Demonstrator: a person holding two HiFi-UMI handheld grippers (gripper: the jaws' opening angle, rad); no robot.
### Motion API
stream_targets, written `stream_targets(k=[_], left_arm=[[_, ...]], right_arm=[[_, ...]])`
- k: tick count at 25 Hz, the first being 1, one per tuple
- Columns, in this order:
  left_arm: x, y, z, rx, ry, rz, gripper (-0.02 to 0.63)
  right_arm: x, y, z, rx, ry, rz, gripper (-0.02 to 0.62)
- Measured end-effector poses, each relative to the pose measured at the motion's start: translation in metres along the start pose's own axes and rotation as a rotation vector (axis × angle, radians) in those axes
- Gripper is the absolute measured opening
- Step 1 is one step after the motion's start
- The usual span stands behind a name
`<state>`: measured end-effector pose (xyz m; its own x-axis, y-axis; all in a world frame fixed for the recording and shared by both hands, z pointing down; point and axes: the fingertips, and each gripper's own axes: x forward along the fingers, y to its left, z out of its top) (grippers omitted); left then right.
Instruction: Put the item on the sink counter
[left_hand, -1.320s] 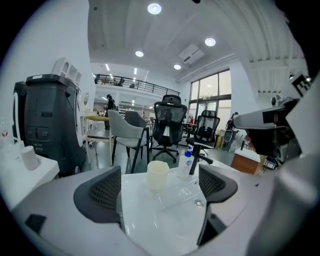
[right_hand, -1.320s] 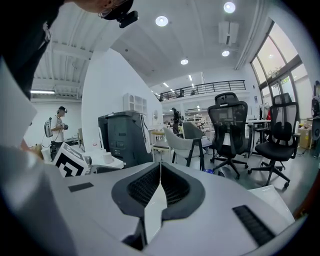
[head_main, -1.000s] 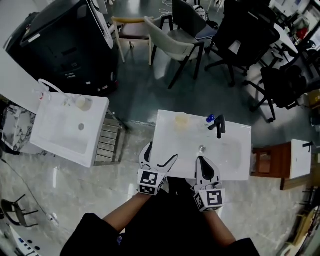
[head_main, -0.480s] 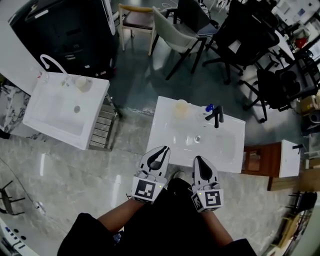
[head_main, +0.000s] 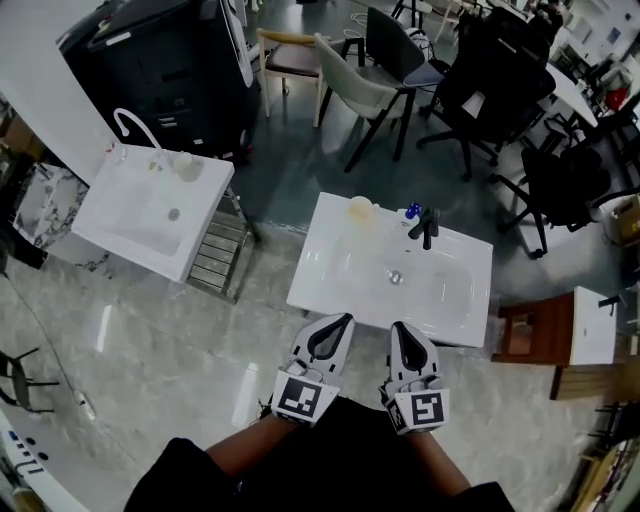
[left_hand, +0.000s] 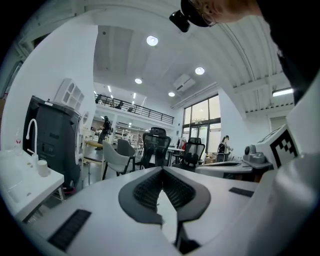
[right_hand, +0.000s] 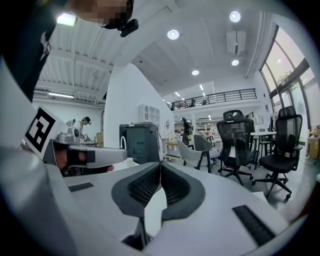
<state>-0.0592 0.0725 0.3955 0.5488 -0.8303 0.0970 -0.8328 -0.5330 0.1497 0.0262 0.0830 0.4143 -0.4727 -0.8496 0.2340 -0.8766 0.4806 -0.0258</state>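
Sink counter (head_main: 330, 270) stands in the middle of the head view, white, with an oval basin (head_main: 440, 290) and a drain (head_main: 395, 277) sunk into it. It is just ahead of both grippers.

At far left a second white sink (head_main: 130, 215) sits at an angle. A curved white tap (head_main: 130, 125) rises at its back edge and a small pale cup (head_main: 186, 165) stands beside that. A tall black cabinet (head_main: 160, 70) stands behind it.

On the middle counter's far edge a pale cup (head_main: 360, 210) stands upright. To its right is a small blue object (head_main: 412, 210), just beside a black faucet (head_main: 428, 228).

The left gripper (head_main: 340, 325) hovers over the floor near the counter's near edge, apart from it. In the left gripper view its jaws (left_hand: 161, 172) are closing, with the ribbed pads meeting at the tip and nothing between them.

The right gripper (head_main: 403, 335) is level with the left one, also short of the counter. The right gripper view shows it (right_hand: 160, 167) clenched, pad against pad, and empty.

Beyond the counter stand a pale chair (head_main: 365, 90) and black office chairs (head_main: 490, 80). At far right a small white sink (head_main: 595, 325) rests on a wooden stand (head_main: 525, 335).
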Motion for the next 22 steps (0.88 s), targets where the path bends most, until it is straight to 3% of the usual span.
stream_targets(k=[3, 7, 14, 18, 22], left_arm=[[-0.004, -0.048, -0.003, -0.011, 0.013, 0.044, 0.015], [-0.016, -0.115, -0.006, 0.044, 0.013, 0.068, 0.015], [-0.054, -0.199, -0.036, 0.034, 0.062, 0.111, 0.015], [-0.073, -0.23, -0.046, 0.039, 0.074, 0.15, 0.015], [-0.082, -0.242, -0.05, 0.073, 0.079, 0.157, 0.015]], right_arm=[[-0.041, -0.016, -0.006, 0.006, -0.002, 0.001, 0.032], [-0.1, -0.034, -0.01, 0.015, -0.02, 0.002, 0.032], [-0.179, -0.034, -0.031, 0.007, -0.053, 0.027, 0.032], [-0.205, -0.027, -0.041, 0.03, -0.055, 0.052, 0.031], [-0.224, -0.026, -0.035, -0.012, -0.092, 0.033, 0.031]])
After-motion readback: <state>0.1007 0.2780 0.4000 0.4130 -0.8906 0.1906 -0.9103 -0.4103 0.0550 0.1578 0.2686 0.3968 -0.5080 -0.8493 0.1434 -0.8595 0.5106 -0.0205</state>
